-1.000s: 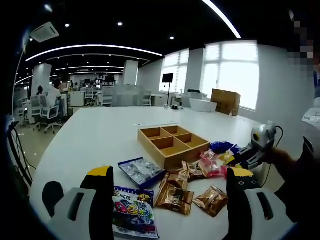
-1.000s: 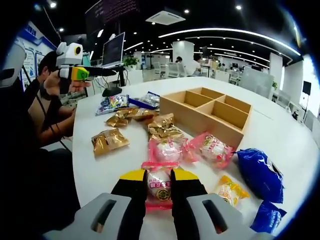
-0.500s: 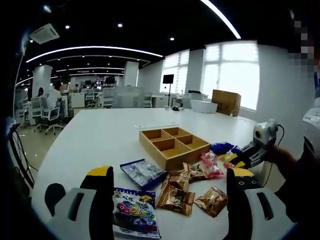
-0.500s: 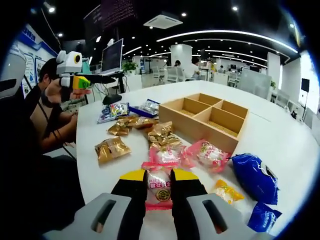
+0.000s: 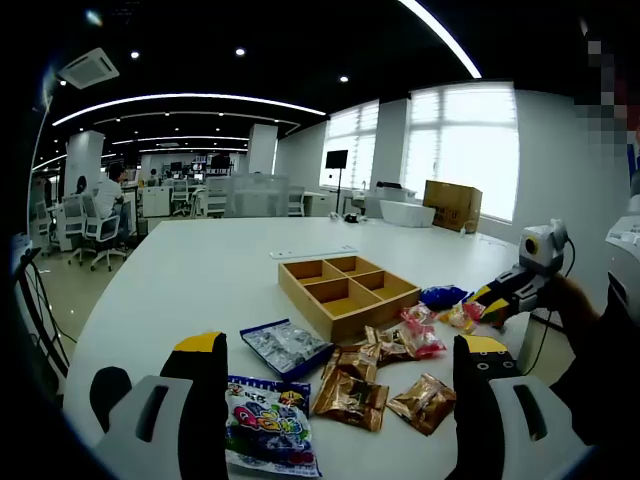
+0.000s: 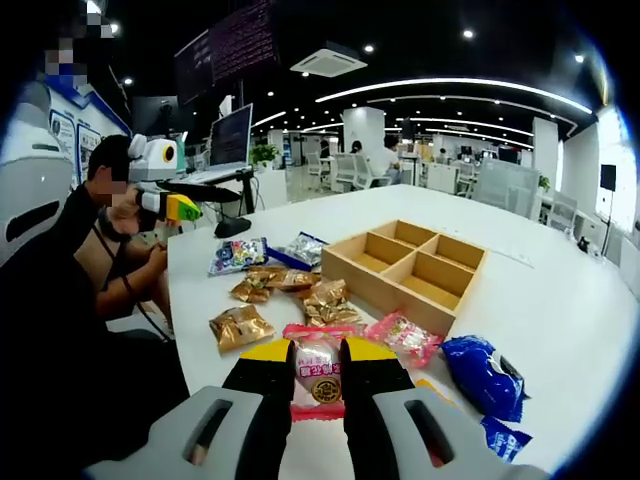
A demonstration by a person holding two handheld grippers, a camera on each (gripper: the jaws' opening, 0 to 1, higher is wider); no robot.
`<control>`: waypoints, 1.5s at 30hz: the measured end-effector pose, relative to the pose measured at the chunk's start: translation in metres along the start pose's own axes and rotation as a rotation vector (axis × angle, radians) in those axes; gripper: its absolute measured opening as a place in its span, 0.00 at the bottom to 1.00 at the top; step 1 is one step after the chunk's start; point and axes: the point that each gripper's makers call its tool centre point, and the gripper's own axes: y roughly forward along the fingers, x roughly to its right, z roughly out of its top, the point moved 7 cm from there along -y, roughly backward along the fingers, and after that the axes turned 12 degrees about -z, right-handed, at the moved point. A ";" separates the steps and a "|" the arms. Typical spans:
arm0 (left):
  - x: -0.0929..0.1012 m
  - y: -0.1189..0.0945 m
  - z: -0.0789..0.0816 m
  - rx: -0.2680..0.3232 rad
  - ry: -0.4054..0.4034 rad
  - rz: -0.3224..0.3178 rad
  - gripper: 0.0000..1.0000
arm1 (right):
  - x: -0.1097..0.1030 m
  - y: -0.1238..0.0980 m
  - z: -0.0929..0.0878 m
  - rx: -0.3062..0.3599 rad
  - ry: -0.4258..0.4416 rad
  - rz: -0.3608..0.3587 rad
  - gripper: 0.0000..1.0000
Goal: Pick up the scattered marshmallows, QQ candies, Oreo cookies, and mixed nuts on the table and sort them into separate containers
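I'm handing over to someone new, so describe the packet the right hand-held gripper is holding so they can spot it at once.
Start at the wooden tray with four compartments on the white table. In the right gripper view, the right hand-held gripper is nearer than the tray, shut on a pink packet. It is the one packet lifted off the table, with a pale round sweet showing through its clear middle.

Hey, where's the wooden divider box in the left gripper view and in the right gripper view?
Left gripper view: the wooden divider box sits on the table just right of centre, beyond the packets.
Right gripper view: the box lies right of centre, past the pink packet held in the right gripper.
Shared landmark: the blue cookie packet beside it.
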 end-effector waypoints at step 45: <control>0.004 0.002 0.003 -0.010 0.010 0.004 0.97 | 0.031 -0.024 0.004 0.038 0.063 -0.084 0.14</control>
